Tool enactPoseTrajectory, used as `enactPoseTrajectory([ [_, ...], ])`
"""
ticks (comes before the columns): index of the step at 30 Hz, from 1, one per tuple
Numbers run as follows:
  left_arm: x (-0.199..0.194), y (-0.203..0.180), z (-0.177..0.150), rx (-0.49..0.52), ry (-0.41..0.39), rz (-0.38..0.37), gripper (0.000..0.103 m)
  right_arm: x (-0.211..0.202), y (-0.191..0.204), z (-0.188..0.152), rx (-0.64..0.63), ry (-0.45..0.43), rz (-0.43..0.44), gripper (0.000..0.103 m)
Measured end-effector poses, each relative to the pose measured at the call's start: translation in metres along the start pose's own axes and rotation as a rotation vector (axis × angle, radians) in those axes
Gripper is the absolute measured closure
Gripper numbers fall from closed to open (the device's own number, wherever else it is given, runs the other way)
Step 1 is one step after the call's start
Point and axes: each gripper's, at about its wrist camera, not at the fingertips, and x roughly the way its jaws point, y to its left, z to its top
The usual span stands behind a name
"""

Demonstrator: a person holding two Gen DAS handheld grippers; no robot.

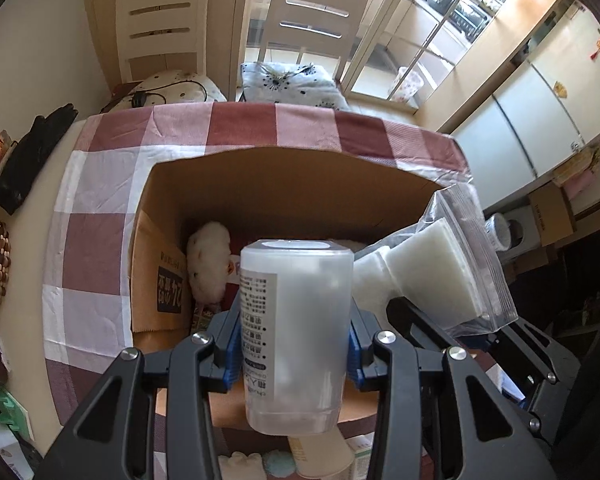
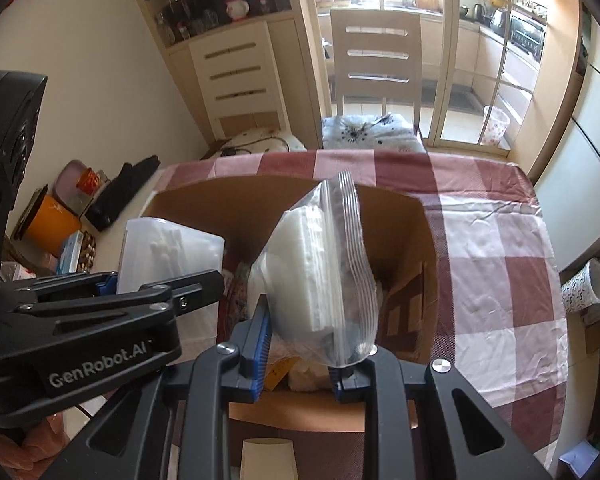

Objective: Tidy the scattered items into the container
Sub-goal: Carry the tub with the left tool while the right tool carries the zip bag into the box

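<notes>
Both tools loaded, mid-drop, as I read it. My left tool (image 1: 292, 354) is clamped on a translucent plastic canister (image 1: 296, 320), blue pads pressing its sides at 9 and 3 o'clock, printed label facing me. My right tool (image 2: 300, 364) is pinched tight on a clear zip bag of white pads (image 2: 320, 276), held by its bottom edge, seal strip standing up toward 12.

Both loads hang over the open cardboard box (image 1: 284, 196) on the checked bench (image 1: 96, 248). Neither is released yet.

Already in the box: a white fluffy item (image 1: 209, 266) at its far-left corner, plus something printed I can't make out underneath.

Still left: some small stuff sits on the near side of the box at 6 o'clock, a paper cup (image 2: 266, 460) and pale bits, too cut off to name. Past the box toward 12 the cloth looks bare. A black glove (image 1: 28, 160) lies at 10 o'clock off the cloth; can't tell if it counts.

I'd call it roughly midway.
</notes>
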Motion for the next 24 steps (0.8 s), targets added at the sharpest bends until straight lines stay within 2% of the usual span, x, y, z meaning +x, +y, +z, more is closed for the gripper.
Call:
enactPoseTrajectory([
  [10,0.017,-0.005,-0.002,0.032,0.027,0.051,0.062,0.019,-0.008,-0.011,0.014,0.054,0.033,0.079],
  [24,0.03,-0.005,-0.002,0.037,0.06,0.075,0.062,0.03,-0.017,-0.013,0.026,0.088,0.034,0.079],
])
